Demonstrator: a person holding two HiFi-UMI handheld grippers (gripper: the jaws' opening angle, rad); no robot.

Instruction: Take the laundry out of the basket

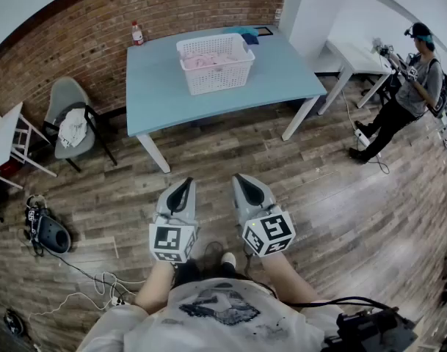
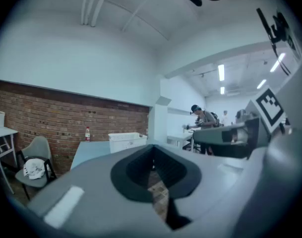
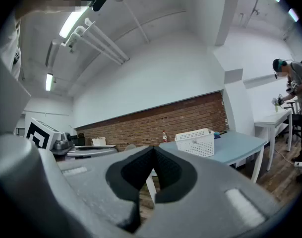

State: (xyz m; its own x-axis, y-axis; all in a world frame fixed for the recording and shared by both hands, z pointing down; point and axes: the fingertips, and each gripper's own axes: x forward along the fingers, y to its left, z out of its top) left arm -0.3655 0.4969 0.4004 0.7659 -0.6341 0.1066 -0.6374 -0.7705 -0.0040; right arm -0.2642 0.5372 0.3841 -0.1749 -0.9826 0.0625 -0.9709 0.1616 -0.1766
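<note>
Chair (image 1: 67,97): grey, far left by the brick wall, with a crumpled white cloth (image 1: 73,128) on its seat.
Bottle (image 1: 137,33): clear with a red cap, upright at the far left corner of the counter, well apart from the basket.
Counter (image 1: 164,86): pale blue top on white legs, standing on the wood floor (image 1: 333,196) ahead of the person.
Left gripper (image 1: 186,182): held low and near, over the floor and well short of the counter. In the left gripper view its jaws are pressed together at the tips with nothing between them (image 2: 151,152).
Basket (image 1: 219,78): white plastic with perforated walls and an open top. It stands upright on the counter toward the far side, a little right of centre. It also shows in the left gripper view (image 2: 126,140) and the right gripper view (image 3: 195,143).
Laundry (image 1: 208,59): pale pink, soft and bunched, lying inside the basket below the rim. Separate pieces cannot be told apart.
Right gripper (image 1: 241,178): just beside the left one, equally near, pointing toward the counter. Its jaws are pressed together and hold nothing (image 3: 153,152).
Blue cloth (image 1: 244,32): at the far right corner of the counter, beyond the basket.
Person (image 1: 410,86): standing far right at a white desk (image 1: 355,56), well apart from the counter.
</note>
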